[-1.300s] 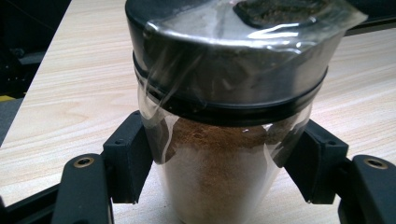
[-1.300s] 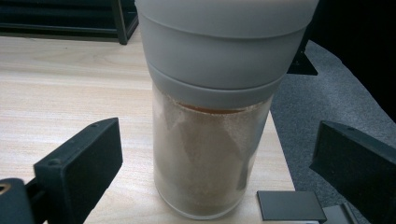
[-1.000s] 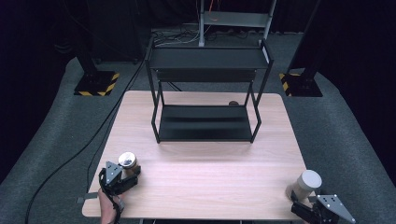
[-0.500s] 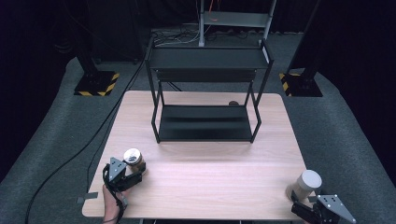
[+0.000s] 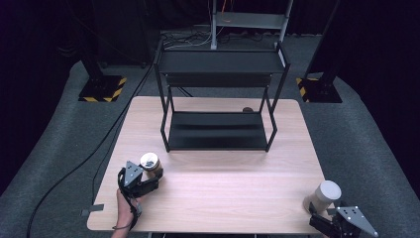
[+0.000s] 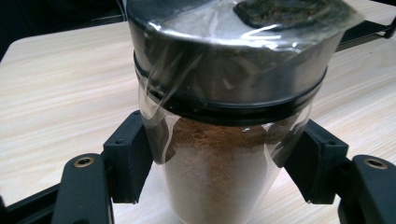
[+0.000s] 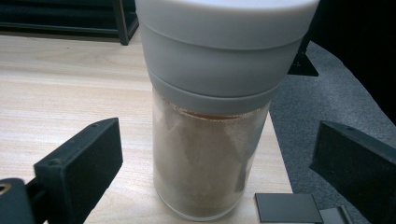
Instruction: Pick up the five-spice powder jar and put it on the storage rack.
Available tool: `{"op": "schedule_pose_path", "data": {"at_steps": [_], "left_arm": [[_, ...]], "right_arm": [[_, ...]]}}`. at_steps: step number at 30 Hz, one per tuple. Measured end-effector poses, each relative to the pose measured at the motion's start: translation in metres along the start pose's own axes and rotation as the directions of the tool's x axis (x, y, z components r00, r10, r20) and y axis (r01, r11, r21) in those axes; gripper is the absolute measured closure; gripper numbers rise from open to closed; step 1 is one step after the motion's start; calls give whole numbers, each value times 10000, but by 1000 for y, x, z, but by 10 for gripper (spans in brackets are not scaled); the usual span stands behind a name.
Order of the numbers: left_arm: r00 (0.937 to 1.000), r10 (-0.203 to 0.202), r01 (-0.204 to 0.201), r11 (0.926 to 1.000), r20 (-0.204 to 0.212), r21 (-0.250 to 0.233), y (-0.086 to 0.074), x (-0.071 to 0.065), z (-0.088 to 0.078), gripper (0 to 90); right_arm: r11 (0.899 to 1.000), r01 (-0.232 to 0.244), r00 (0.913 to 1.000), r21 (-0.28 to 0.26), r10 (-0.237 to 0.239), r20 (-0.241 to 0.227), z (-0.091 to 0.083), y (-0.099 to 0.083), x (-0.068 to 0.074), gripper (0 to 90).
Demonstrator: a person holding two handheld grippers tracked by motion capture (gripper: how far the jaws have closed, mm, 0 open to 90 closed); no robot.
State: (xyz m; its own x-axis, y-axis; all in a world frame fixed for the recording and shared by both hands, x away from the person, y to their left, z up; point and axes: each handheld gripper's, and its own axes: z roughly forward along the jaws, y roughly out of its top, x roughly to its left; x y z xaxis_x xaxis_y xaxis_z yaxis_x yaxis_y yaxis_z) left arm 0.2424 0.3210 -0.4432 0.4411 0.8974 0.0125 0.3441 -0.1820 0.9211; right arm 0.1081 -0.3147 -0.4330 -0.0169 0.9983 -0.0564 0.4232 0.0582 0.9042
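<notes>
A clear spice jar with a dark lid and brown powder [image 6: 224,140] sits between the black pads of my left gripper [image 6: 224,163], which is shut on it; from above the jar [image 5: 149,161] shows at the table's front left with the gripper [image 5: 148,176] held by a hand. A second jar with a white lid [image 7: 219,116] stands upright on the table near the front right corner [image 5: 324,194]. My right gripper [image 7: 219,168] is open around it, its pads [image 7: 81,161] well apart from the glass. From above, that gripper [image 5: 327,213] lies just in front of the white-lidded jar.
A black two-tier metal rack [image 5: 218,99] stands on the far half of the wooden table [image 5: 228,183]. A small dark object [image 5: 247,109] lies behind the rack's lower shelf. Grey carpet, stand bases and cables surround the table.
My left gripper with the dark-lidded jar has moved rightward and a little farther from the front edge. The right gripper and white-lidded jar have stayed put.
</notes>
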Motion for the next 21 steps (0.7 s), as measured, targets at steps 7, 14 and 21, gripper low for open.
{"op": "schedule_pose_path", "data": {"at_steps": [7, 14, 21], "left_arm": [[9995, 210, -211, 9998, 240, 46, 7, -4, 11, 309], [9989, 231, -233, 9997, 407, 42, 9, -7, 17, 308], [9977, 347, -349, 9994, 589, 16, 15, -9, 24, 309]], "right_arm": [[10000, 19, 10000, -31, -19, 7, -1, 1, 0, 5], [10000, 8, 10000, -12, -8, -10, -1, 1, -1, 5], [10000, 27, 10000, -13, -27, -33, 0, 1, -1, 5]]}}
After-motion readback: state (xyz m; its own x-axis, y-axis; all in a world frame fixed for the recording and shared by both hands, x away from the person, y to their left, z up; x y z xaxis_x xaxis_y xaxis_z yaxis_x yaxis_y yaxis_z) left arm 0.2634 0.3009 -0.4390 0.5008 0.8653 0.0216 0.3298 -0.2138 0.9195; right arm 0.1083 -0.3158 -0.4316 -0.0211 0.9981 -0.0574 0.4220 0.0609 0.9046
